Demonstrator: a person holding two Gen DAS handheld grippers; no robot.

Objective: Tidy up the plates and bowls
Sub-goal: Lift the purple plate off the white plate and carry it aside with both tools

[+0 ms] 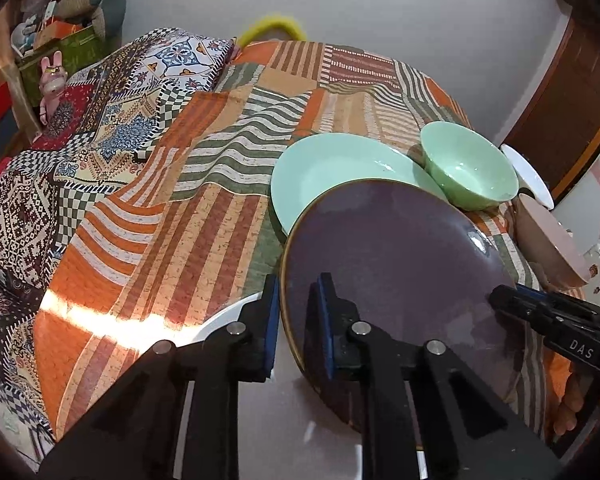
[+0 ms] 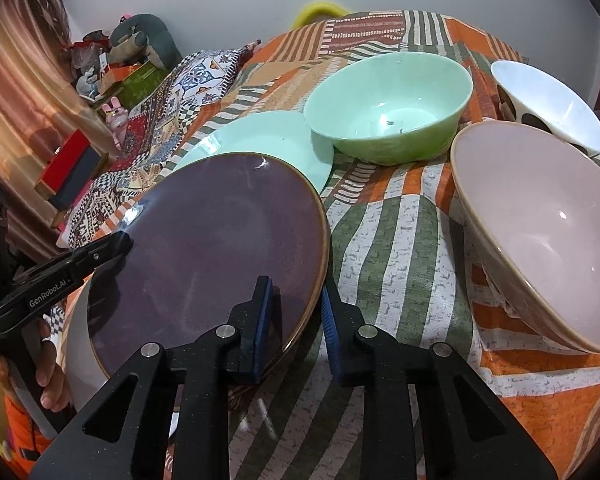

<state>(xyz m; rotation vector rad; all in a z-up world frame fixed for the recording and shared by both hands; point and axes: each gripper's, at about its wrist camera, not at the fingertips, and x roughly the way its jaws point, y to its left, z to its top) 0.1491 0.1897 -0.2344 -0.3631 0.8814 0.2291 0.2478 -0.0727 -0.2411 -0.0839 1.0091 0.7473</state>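
Left wrist view shows the left gripper [image 1: 298,320] closed on the left rim of the purple plate [image 1: 400,264], one blue pad above the rim and one below it. That plate rests partly over a white plate [image 1: 224,316] at its near-left edge and overlaps the mint-green plate [image 1: 328,168] beyond it, all on the striped quilt [image 1: 180,208]. Right wrist view shows the right gripper [image 2: 296,320] likewise clamped on the opposite rim of the same plate. Further right stand the green bowl [image 2: 388,116], the pink bowl [image 2: 540,232], tilted, and a white bowl [image 2: 552,104]. Judged from its glazed sheen, the purple plate is stiff, fairly heavy, slippery and breakable; its thin rim is the only practical hold, and two opposed rim grips suit it. The soft, uneven bedding gives poor support, so a level lift is advised.
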